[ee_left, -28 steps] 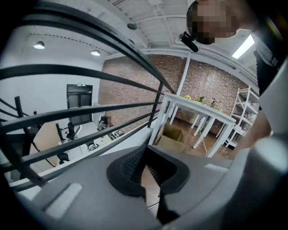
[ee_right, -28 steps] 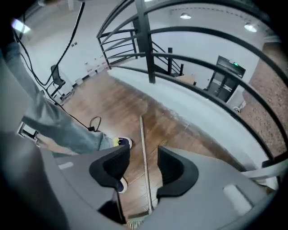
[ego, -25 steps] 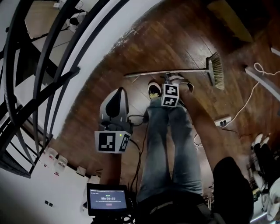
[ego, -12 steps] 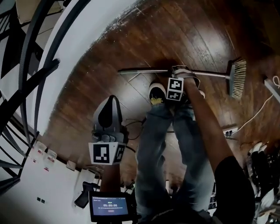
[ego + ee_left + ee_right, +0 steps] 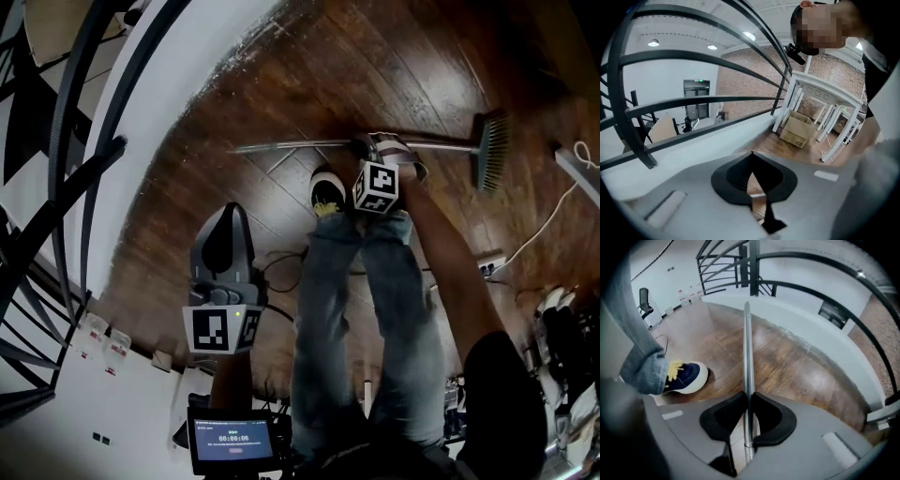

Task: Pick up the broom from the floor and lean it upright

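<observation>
The broom lies flat on the wooden floor; its metal handle (image 5: 281,146) runs left to right and ends in the brush head (image 5: 489,150) at the right. My right gripper (image 5: 368,146) points steeply down onto the handle's middle. In the right gripper view its jaws (image 5: 748,397) are closing, and the pads pinch the handle (image 5: 747,343) between them. My left gripper (image 5: 228,216) hangs over bare floor to the left, apart from the broom. In the left gripper view (image 5: 751,157) its tips meet with nothing between them.
The person's blue shoe (image 5: 325,191) stands just beside the handle (image 5: 686,377). A black stair railing (image 5: 84,169) and a white curved kerb (image 5: 159,103) border the left. A white power strip (image 5: 487,266) with cable lies right. A cardboard box (image 5: 796,130) sits by white table legs.
My right gripper has sunk to the floor and its wide jaws have closed around the broom handle. The left gripper has come down too, staying empty.
</observation>
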Demonstrator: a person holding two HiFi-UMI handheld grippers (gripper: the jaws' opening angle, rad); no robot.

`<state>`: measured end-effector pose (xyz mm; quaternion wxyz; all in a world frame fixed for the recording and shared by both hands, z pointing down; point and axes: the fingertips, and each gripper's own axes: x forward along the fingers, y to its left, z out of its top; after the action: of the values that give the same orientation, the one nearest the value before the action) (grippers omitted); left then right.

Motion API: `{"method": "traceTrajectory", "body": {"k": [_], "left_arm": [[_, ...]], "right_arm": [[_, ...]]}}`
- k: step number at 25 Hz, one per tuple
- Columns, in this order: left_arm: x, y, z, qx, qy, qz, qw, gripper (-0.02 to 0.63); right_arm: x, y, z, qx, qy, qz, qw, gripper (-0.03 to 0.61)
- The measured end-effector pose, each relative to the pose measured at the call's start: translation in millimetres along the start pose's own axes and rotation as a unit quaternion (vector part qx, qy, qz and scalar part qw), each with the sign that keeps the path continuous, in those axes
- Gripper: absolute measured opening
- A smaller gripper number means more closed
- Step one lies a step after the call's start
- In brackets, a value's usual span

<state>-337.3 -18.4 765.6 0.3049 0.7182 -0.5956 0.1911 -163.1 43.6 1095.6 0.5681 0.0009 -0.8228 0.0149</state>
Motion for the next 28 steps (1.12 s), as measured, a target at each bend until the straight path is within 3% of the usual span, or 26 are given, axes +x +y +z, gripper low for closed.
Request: {"method": "traceTrajectory", "body": {"k": [4, 7, 10, 12, 14, 16, 20, 23, 25, 28], "left_arm": [[-12.0, -24.0, 64.1, 0.015, -0.017, -0.022, 0.9995, 0.018], [-17.6, -56.5, 127.2, 0.04, -0.051, -0.056, 0.9963, 0.018], [-33.4, -93.0, 180.1, 0.058, -0.067, -0.083, 0.9926, 0.018], [-42.9, -118.7, 209.1, 0.071, -0.074, -0.102, 0.9895, 0.018], [-47.2, -142.2, 234.5, 0.089, -0.084, -0.125, 0.9846, 0.019], [-49.0, -165.5, 256.0, 0.112, -0.094, -0.153, 0.9774, 0.018], [-53.0, -215.8, 282.4, 0.158, -0.099, -0.201, 0.9617, 0.018], [-54.6, -258.1, 288.0, 0.178, -0.092, -0.233, 0.9516, 0.019], [-53.5, -281.9, 288.5, 0.19, -0.084, -0.255, 0.9442, 0.019], [-51.5, -307.5, 292.3, 0.202, -0.081, -0.28, 0.9348, 0.018]], "right_arm": [[-91.7, -63.9, 25.8, 0.067, -0.05, -0.048, 0.995, 0.077], [-167.7, -122.3, 27.6, 0.122, -0.077, -0.101, 0.984, 0.075], [-247.6, -157.9, 23.5, 0.19, -0.109, -0.146, 0.965, 0.075], [-298.7, -176.2, 14.2, 0.243, -0.133, -0.18, 0.944, 0.075], [-345.2, -194.2, -1.4, 0.301, -0.157, -0.222, 0.914, 0.075], [-386.8, -206.7, -23.9, 0.365, -0.182, -0.267, 0.873, 0.077], [-458.5, -209.7, -79.1, 0.492, -0.232, -0.346, 0.765, 0.078], [-503.0, -198.7, -113.6, 0.551, -0.262, -0.381, 0.694, 0.078], [-527.3, -190.9, -129.9, 0.577, -0.272, -0.4, 0.658, 0.078], [-554.0, -188.5, -143.0, 0.597, -0.282, -0.421, 0.622, 0.078]]}}
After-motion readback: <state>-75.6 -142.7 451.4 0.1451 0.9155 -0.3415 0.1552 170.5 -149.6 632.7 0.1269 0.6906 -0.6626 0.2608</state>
